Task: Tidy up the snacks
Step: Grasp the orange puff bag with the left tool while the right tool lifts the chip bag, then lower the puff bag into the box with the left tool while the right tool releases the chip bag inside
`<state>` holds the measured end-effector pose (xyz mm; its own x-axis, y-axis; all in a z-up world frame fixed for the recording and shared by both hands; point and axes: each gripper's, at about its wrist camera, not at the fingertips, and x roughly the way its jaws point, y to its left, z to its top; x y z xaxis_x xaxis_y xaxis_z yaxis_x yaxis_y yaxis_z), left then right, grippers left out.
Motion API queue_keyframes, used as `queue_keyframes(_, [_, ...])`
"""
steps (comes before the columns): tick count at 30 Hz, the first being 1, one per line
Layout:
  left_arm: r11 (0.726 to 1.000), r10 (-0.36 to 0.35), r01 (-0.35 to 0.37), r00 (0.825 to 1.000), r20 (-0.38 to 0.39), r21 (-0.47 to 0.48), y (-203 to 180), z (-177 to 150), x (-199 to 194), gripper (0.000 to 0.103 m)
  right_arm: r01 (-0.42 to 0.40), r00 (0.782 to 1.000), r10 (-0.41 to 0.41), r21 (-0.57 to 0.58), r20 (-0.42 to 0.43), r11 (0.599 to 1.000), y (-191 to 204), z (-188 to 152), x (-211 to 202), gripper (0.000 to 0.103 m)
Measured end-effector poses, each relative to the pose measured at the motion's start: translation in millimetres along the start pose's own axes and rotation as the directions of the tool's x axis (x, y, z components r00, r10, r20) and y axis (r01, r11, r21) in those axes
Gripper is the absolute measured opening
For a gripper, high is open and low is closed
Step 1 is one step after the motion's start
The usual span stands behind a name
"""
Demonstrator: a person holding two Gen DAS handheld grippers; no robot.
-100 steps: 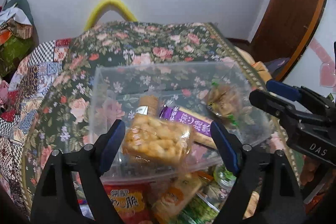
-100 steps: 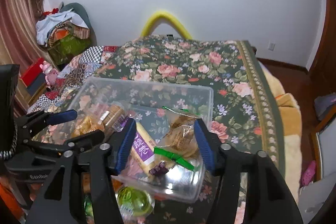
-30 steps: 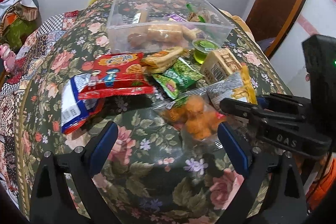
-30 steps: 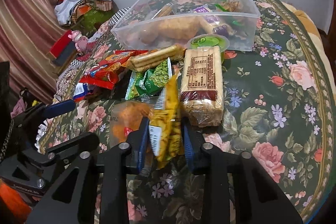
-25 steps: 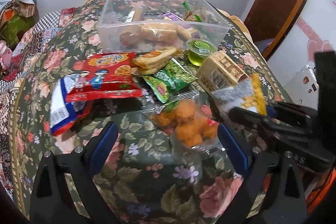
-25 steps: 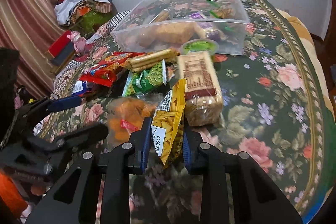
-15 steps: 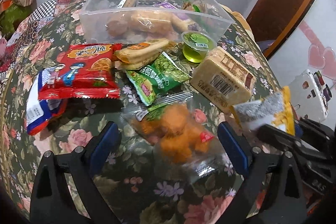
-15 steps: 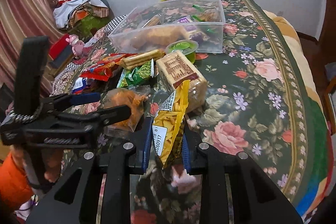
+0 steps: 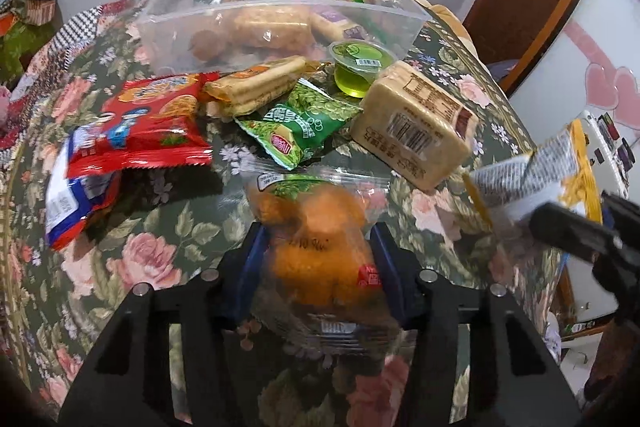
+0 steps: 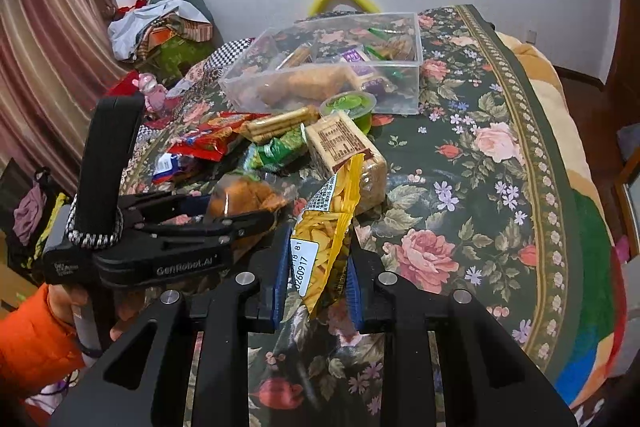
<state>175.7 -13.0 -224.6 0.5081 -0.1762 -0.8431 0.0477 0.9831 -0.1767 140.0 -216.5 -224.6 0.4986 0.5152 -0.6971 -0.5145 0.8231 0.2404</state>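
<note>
Left gripper (image 9: pixel 318 263), seen from its own wrist camera: clamped on the clear bag of orange snacks (image 9: pixel 316 235), fingers pressing both sides, bag low over the floral cloth (image 9: pixel 132 251). Beyond it, loose packets in a heap: red packet (image 9: pixel 148 123), green packet (image 9: pixel 300 125), tan block (image 9: pixel 416 129), green jelly cup (image 9: pixel 358 65), all in front of the clear bin (image 9: pixel 280 15). Likely risks: slippery film sliding out of the pads; brittle pieces crushed by a tight squeeze.

Right gripper (image 10: pixel 316 279), from the right wrist camera: closed on the yellow chip bag (image 10: pixel 328 223), pinched near its lower end, top flopping free. Could swing, snag the neighbouring gripper just beside it, or catch the bin rim on the way over. Both loads heading to one bin: collision probable if moved together.
</note>
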Motion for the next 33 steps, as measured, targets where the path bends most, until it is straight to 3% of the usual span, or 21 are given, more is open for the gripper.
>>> queue_keyframes(10, [1.000, -0.019, 0.021, 0.993, 0.117, -0.016, 4, 12, -53, 0.051, -0.009, 0.998, 0.009, -0.012, 0.059, 1.000, 5, 15, -18, 0.022])
queue_keyframes(17, [1.000, -0.009, 0.011, 0.973, 0.232, -0.007, 3, 39, -87, 0.051, -0.002, 0.993, 0.007, -0.044, 0.115, 0.999, 8, 37, -25, 0.022])
queue_keyframes(26, [1.000, 0.015, -0.015, 0.953, 0.303, -0.003, 12, 75, -96, 0.051, 0.038, 0.980, -0.023, -0.073, 0.196, 0.997, 1, 78, -25, 0.022])
queue_keyframes(33, [0.998, 0.063, -0.064, 0.944, 0.325, -0.008, 28, 103, -87, 0.051, 0.042, 0.977, -0.025, -0.077, 0.212, 0.996, -7, 112, -8, 0.022])
